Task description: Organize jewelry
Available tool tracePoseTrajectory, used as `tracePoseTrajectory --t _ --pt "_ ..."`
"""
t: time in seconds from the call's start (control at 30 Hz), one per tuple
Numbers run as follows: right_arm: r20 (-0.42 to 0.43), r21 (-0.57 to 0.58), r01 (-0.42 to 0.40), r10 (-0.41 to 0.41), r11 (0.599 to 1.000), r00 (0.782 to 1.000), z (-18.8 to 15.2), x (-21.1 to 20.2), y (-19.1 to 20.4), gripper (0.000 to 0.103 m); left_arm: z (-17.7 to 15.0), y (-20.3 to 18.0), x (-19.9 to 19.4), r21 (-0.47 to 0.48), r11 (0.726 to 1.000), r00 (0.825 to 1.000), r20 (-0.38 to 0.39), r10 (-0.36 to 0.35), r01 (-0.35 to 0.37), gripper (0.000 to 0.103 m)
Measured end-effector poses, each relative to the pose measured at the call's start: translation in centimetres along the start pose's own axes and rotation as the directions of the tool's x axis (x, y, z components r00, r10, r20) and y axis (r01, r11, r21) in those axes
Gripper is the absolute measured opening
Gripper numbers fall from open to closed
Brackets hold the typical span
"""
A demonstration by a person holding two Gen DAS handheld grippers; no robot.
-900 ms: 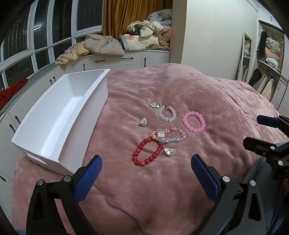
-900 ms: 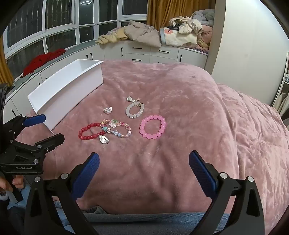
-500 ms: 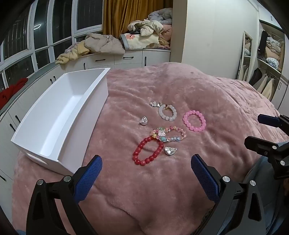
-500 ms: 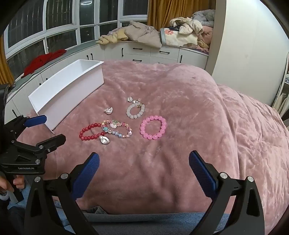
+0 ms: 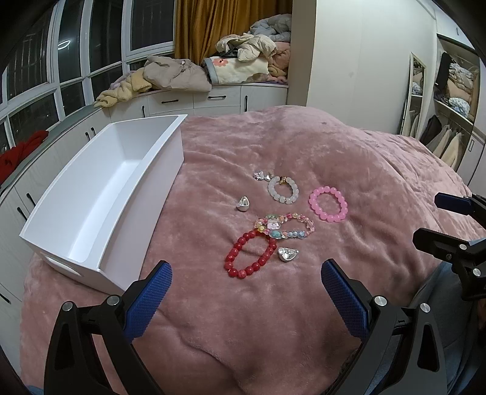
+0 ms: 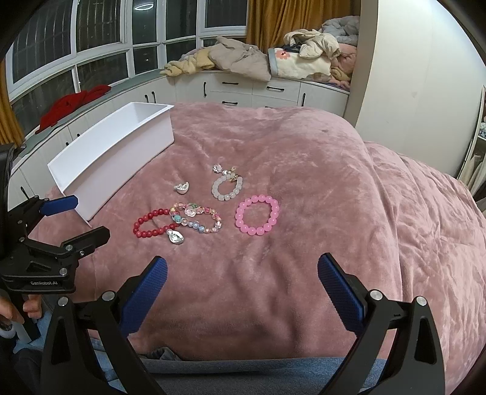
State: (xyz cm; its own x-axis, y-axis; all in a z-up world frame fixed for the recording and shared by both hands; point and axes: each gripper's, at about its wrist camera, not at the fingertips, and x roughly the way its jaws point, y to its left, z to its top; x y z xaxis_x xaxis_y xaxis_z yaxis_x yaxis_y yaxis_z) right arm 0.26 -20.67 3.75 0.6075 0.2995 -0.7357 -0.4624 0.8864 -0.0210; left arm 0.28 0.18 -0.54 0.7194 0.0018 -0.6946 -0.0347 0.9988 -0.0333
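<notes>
1. Barely anything has shifted: both the left gripper [image 5: 244,299] and right gripper [image 6: 241,293] hover splayed, empty.
2. Bracelets [image 5: 252,256] lie on the pink blanket [image 5: 303,303], beside the white bin [image 5: 100,197].
3. "GenRobot.AI" marks the left gripper.

You face dark windows [image 6: 100,63] far left, white cabinets [image 5: 212,100] piled with clothes [image 5: 243,60], mustard curtain [image 5: 224,27], and an open wardrobe [image 5: 452,100] right.
</notes>
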Motion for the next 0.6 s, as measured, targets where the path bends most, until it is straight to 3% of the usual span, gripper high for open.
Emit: tracePoseTrajectory --t 0.6 --pt "0.0 0.0 0.0 0.0 1.0 1.0 -0.08 0.04 -0.06 0.098 -0.21 0.48 0.1 0.002 1.0 1.0 -0.005 -0.002 0.002 0.099"
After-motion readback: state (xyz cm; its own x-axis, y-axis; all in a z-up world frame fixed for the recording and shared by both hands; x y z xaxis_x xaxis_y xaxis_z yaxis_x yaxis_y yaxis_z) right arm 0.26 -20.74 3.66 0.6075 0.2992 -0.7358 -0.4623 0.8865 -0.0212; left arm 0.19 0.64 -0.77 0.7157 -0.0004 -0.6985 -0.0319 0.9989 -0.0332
